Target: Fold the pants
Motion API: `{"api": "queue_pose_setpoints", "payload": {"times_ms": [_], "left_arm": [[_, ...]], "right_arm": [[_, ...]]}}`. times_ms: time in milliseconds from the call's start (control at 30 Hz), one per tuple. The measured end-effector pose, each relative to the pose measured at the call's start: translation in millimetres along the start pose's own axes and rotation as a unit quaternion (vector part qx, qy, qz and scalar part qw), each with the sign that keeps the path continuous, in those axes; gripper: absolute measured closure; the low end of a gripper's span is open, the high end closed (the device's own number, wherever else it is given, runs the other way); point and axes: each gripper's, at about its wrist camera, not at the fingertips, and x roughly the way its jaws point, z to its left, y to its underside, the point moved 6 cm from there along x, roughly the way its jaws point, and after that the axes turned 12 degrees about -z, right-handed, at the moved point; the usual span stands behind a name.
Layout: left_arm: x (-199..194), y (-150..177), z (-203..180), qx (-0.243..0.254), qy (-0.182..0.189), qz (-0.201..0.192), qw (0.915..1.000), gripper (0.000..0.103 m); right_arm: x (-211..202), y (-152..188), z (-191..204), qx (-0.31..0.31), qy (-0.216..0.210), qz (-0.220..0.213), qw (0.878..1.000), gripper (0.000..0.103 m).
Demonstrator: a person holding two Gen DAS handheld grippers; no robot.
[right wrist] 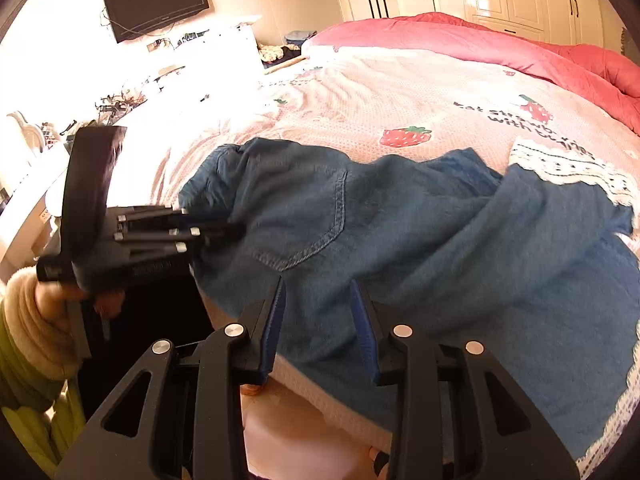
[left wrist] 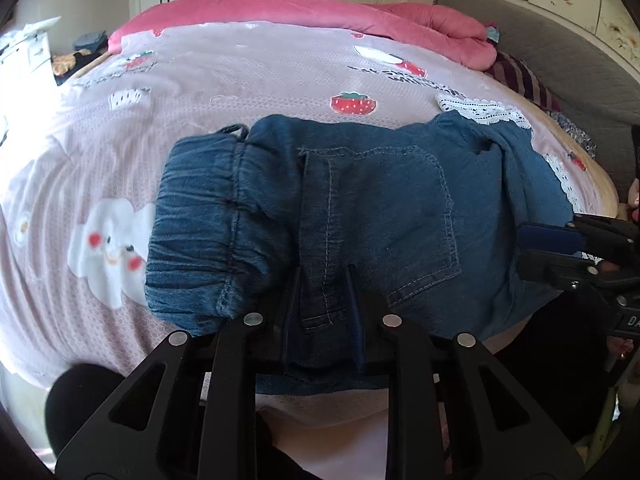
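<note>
Left wrist view puts us over blue denim pants (left wrist: 360, 208) lying across a pink strawberry-print bedspread (left wrist: 248, 72), the gathered elastic waistband (left wrist: 200, 224) to the left and a stitched back pocket (left wrist: 400, 216) in the middle. We see the left gripper (left wrist: 324, 296) with a narrow gap between its fingers; a strip of denim lies between them, but we cannot tell whether the pads press on it. At the right edge the right gripper (left wrist: 532, 248) reaches the pants. From the right wrist view, the right gripper (right wrist: 318, 312) stands spread, its blue pads apart above the cloth near the bed's edge, pinching nothing. White lace trim (right wrist: 568, 168) shows beyond the pants, and a rumpled pink quilt (right wrist: 480, 44) lies at the far side.
</note>
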Motion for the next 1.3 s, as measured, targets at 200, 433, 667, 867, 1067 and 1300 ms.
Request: {"api": "queue_pose_setpoints", "payload": {"times_ms": [200,433,667,867,1067,1300], "left_arm": [[1,4,1,0.0,0.006,-0.016,0.9999,0.087],[-17,-7,2,-0.036,0.036,-0.053,0.9973,0.071],[-59,-33,-26,0.001,0.036,-0.109,0.9934,0.04],[-46,-41,-77,-0.002,0.118,-0.077,0.99,0.034],[0,-24,-131,-0.027,0.211,0.018,0.977,0.039],[46,-21,-150,-0.059,0.229,0.081,0.9683,0.081]], "right_arm": [[33,17,-9,0.011,0.025,0.037,0.999,0.07],[1,3,-16,0.043,-0.007,0.004,0.999,0.057],[-51,-23,-62,0.077,0.054,-0.056,0.994,0.044],[-68,-25,-97,0.091,0.113,-0.068,0.987,0.037],[-89,-34,-121,0.089,0.147,-0.084,0.981,0.028],[-82,-64,-136,0.046,0.167,-0.073,0.982,0.027]]}}
